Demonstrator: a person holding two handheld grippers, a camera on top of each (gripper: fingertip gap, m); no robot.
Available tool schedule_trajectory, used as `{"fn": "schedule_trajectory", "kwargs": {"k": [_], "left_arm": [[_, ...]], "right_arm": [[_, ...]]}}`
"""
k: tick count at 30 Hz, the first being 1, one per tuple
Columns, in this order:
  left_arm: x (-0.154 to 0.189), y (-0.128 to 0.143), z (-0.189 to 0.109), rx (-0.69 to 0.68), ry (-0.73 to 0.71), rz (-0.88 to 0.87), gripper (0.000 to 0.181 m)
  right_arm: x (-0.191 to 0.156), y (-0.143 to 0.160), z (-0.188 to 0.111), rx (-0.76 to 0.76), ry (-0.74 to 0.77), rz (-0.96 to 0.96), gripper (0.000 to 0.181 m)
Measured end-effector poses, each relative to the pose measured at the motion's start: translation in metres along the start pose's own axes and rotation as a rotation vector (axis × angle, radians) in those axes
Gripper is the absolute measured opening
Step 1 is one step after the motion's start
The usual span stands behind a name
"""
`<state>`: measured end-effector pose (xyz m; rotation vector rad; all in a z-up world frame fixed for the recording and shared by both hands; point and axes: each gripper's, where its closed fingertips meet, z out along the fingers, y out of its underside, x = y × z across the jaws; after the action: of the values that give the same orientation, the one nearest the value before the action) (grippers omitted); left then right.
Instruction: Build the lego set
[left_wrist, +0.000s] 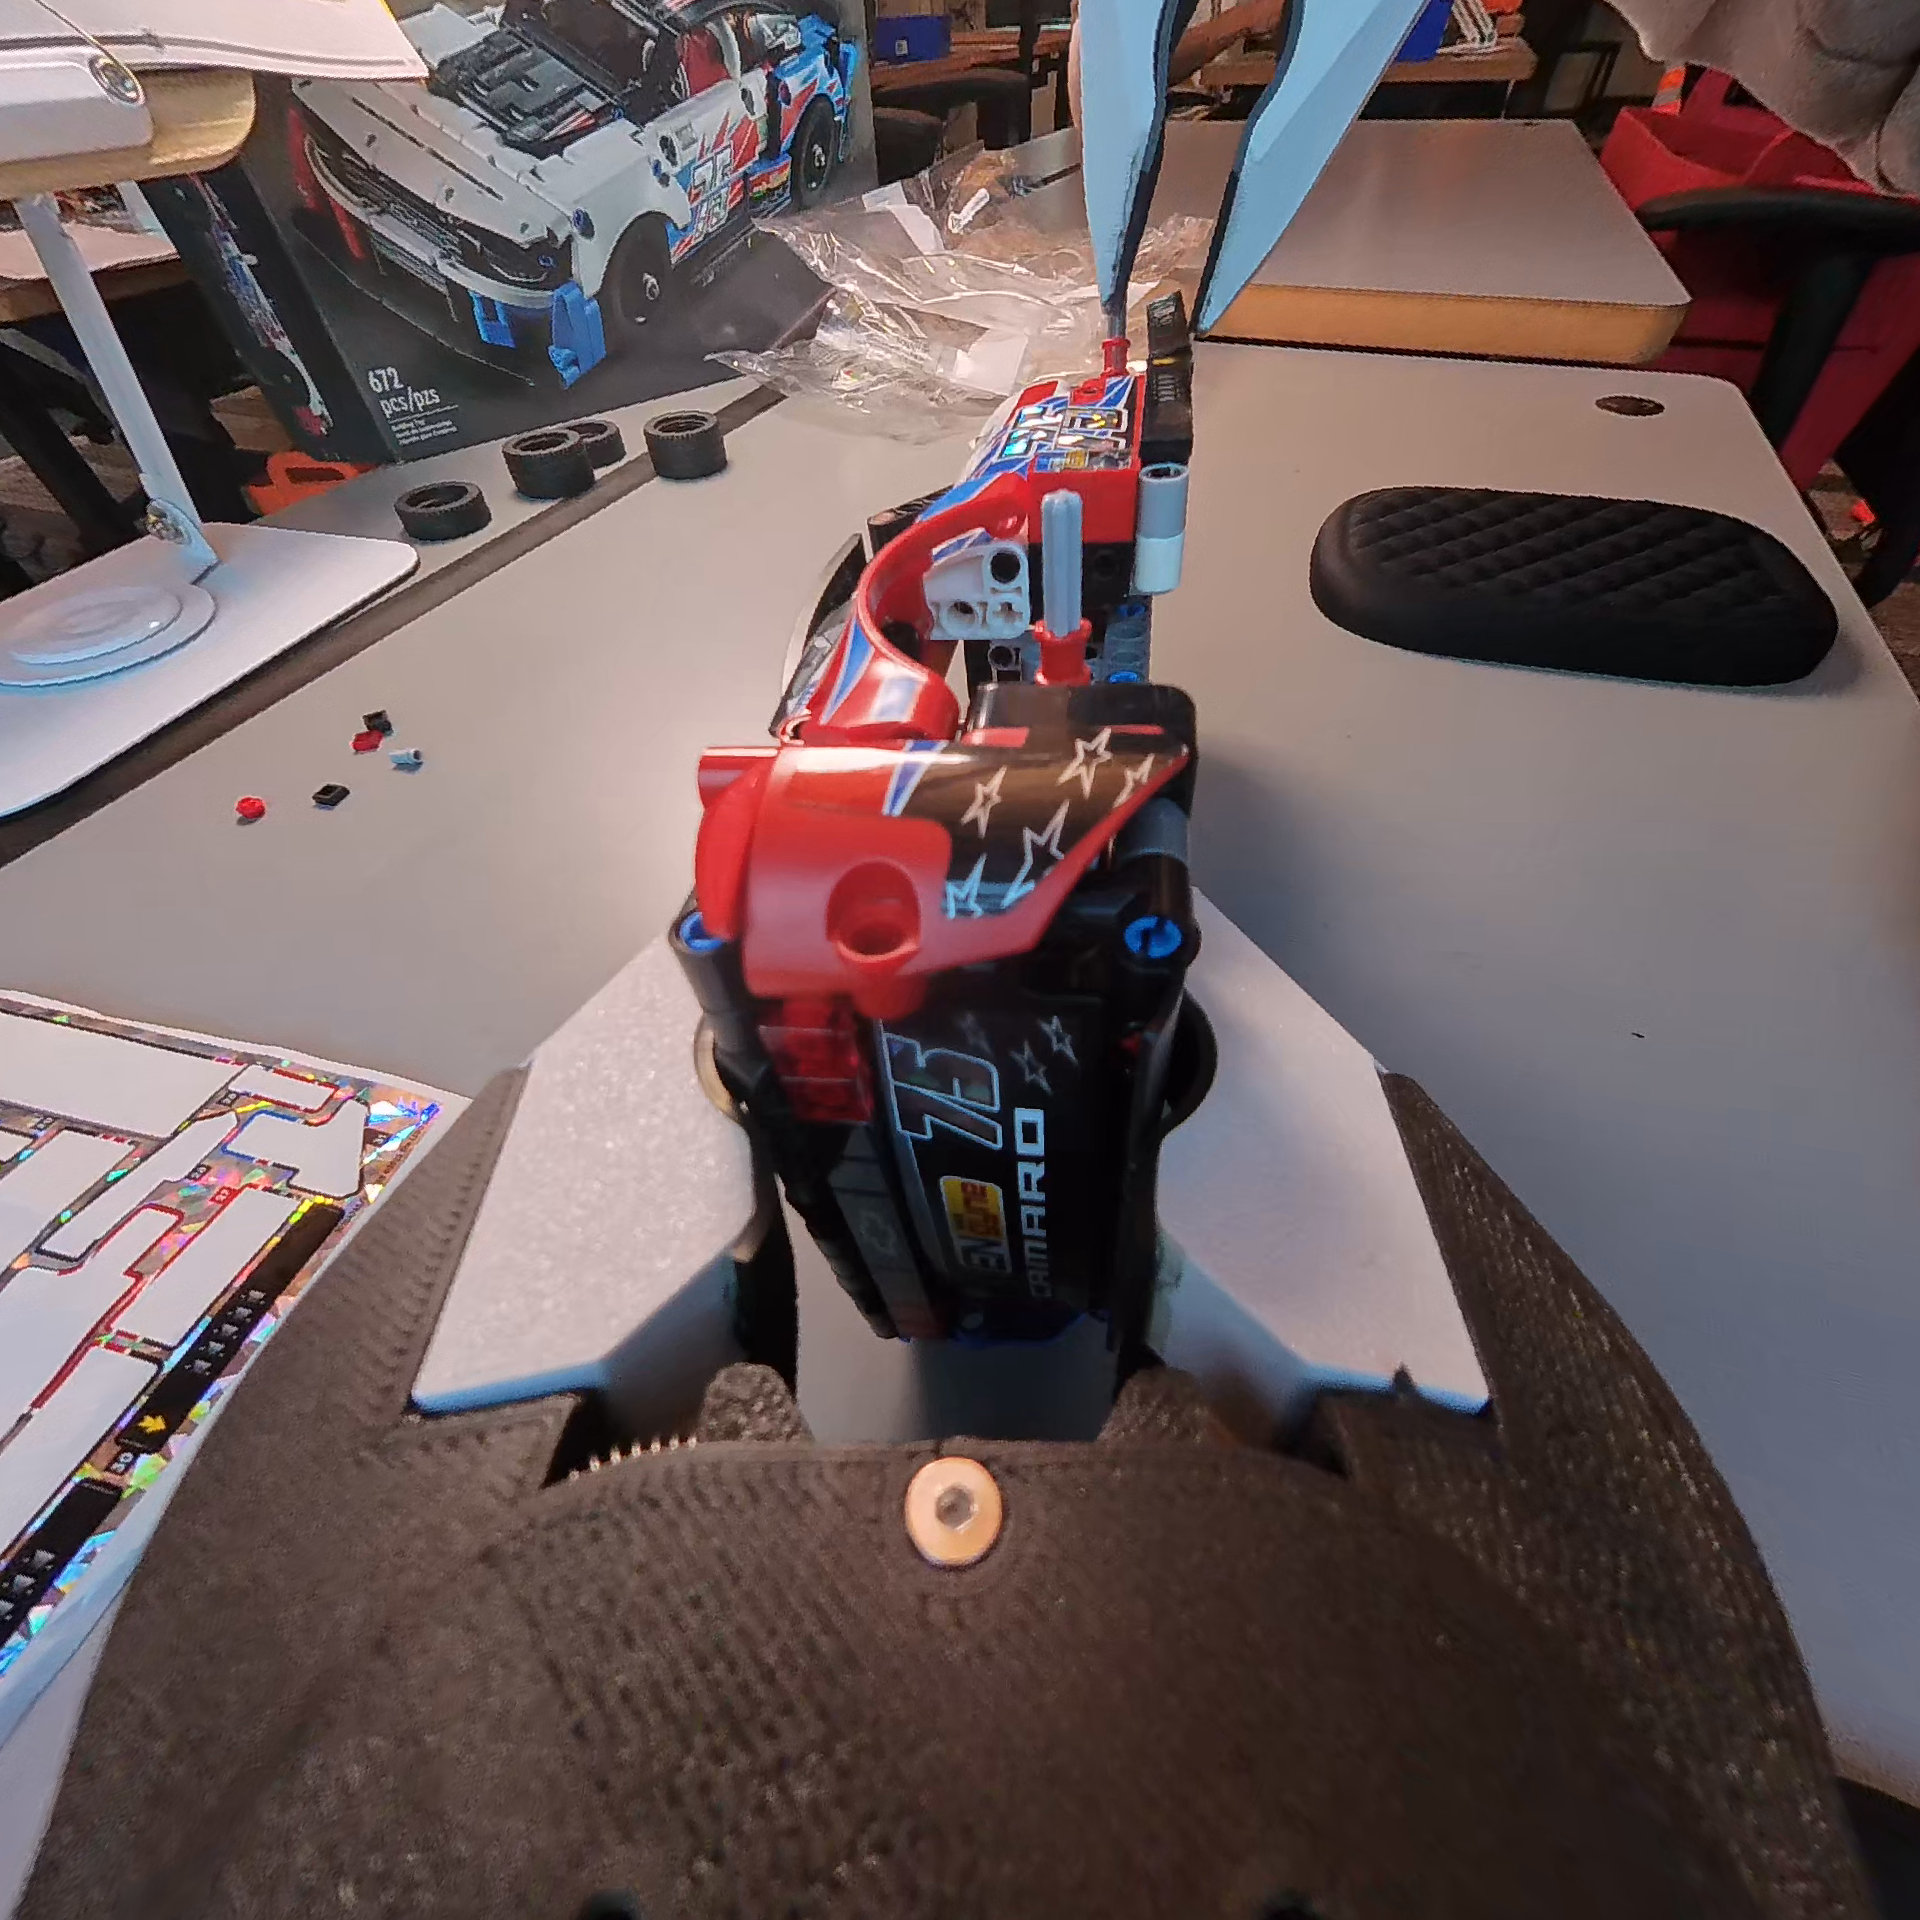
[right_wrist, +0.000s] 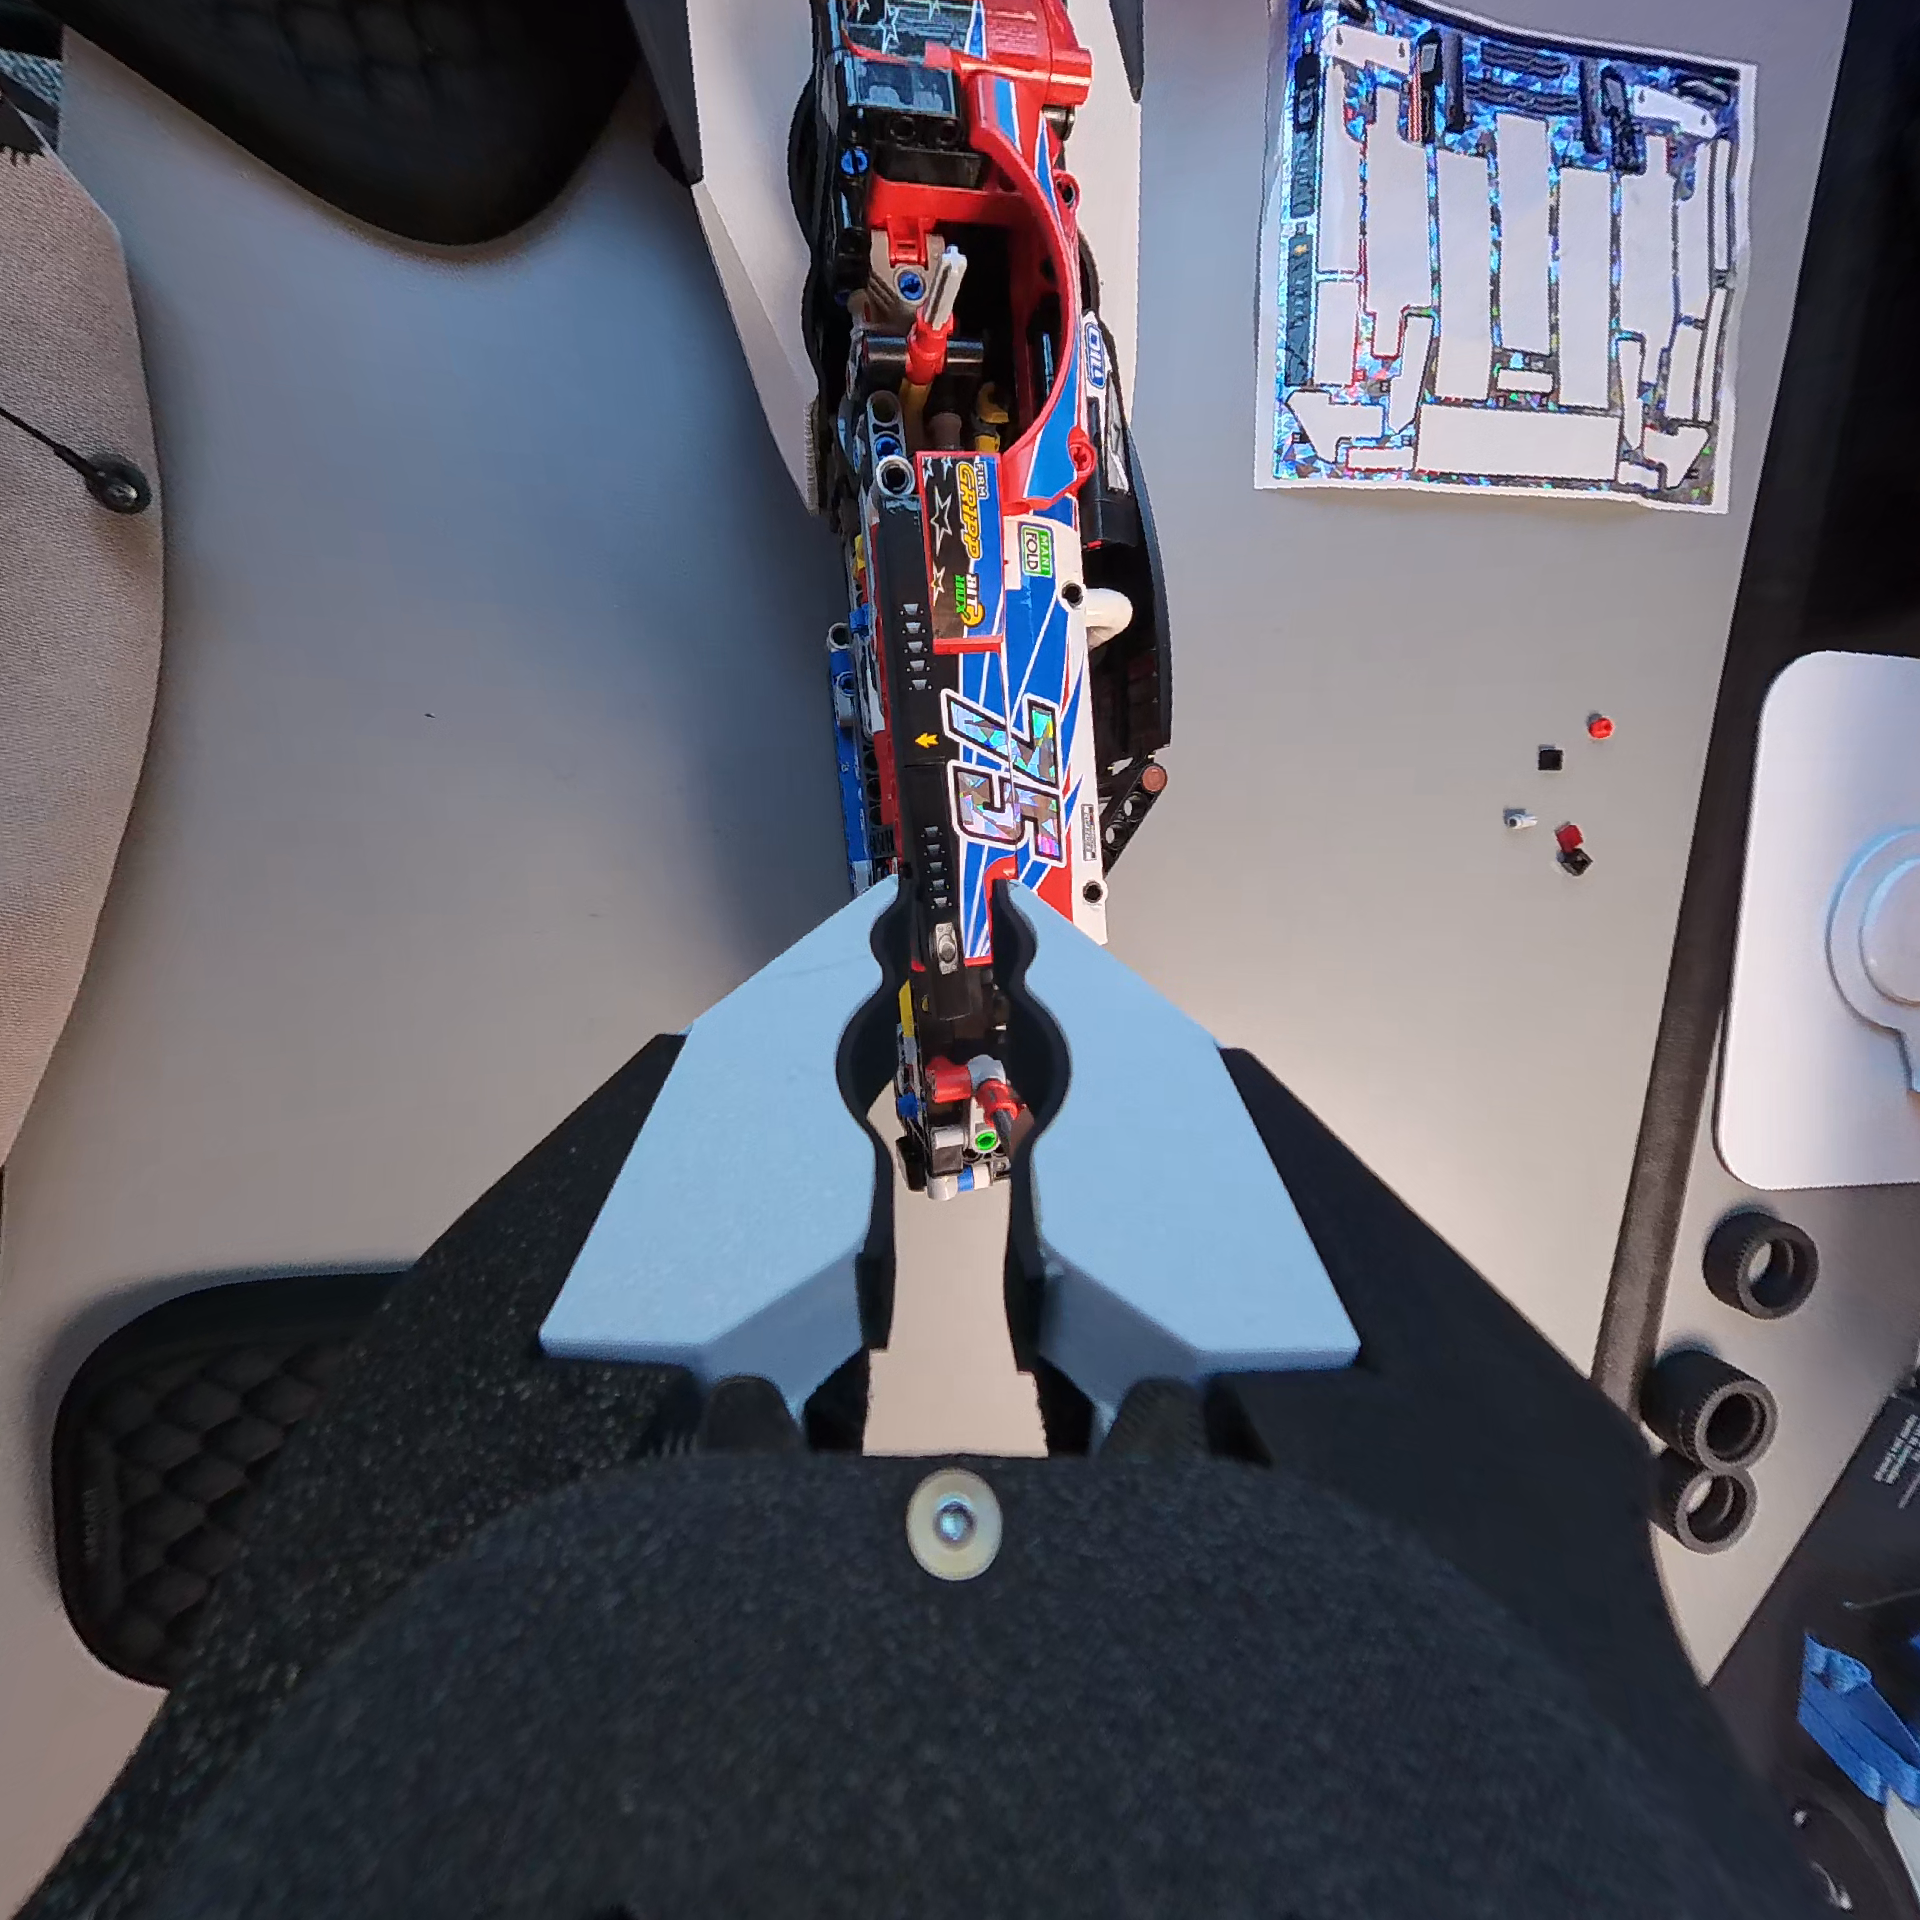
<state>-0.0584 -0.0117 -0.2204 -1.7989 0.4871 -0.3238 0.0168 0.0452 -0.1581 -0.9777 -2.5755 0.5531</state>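
Left gripper (left_wrist: 961, 1122) is clamped on the black stickered end of the car body (left_wrist: 997, 831), centre frame; right gripper (right_wrist: 951, 914) pinches the opposite end of it (right_wrist: 977, 582). I hold the body on its side above the table (left_wrist: 1455, 935). Panels and stickers look fitted; sticker sheet (right_wrist: 1496, 281), upper right, appears mostly stripped. Left to do, I judge: four tyres (left_wrist: 551, 462), upper left, unmounted; a few small loose pieces (left_wrist: 364, 758) beside the lamp base (left_wrist: 156, 623).
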Motion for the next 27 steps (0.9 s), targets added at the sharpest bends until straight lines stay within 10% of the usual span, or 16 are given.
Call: {"fn": "schedule_trajectory", "kwargs": {"k": [27], "left_arm": [[0.001,0.000,-0.001,0.002,0.004,0.012,0.076]], "right_arm": [[0.018,0.008,-0.005,0.030,-0.069,0.039,0.008]]}}
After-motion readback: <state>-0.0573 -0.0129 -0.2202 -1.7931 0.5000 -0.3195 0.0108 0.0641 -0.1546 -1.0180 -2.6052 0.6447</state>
